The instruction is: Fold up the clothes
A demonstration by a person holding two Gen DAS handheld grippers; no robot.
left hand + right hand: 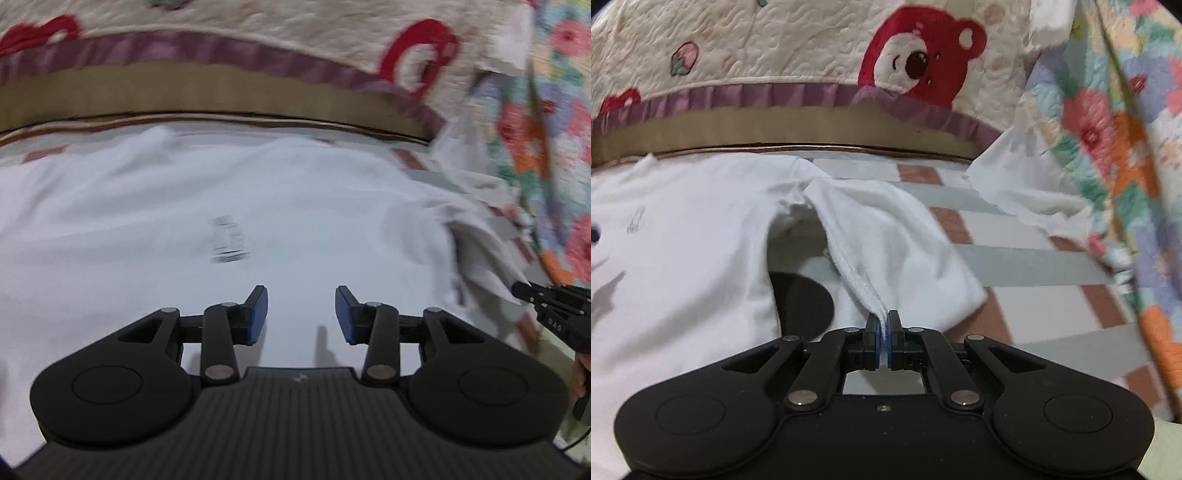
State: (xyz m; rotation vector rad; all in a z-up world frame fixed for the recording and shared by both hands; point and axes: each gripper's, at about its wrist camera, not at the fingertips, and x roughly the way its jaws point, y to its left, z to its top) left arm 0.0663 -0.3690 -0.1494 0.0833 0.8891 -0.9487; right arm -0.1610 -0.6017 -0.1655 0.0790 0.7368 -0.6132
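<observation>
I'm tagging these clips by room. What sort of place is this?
Likely a bedroom: a quilted bear-print bedspread, a floral quilt, and a white garment spread on a striped sheet.

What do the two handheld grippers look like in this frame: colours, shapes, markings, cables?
Both are matte black. The left gripper and right gripper each have two round lobes, linkage bars with silver pivot pins, and blue finger pads. The left one's body is ribbed. Seen from the left camera, the right gripper bears faint lettering, unreadable, and a thin black cable.
</observation>
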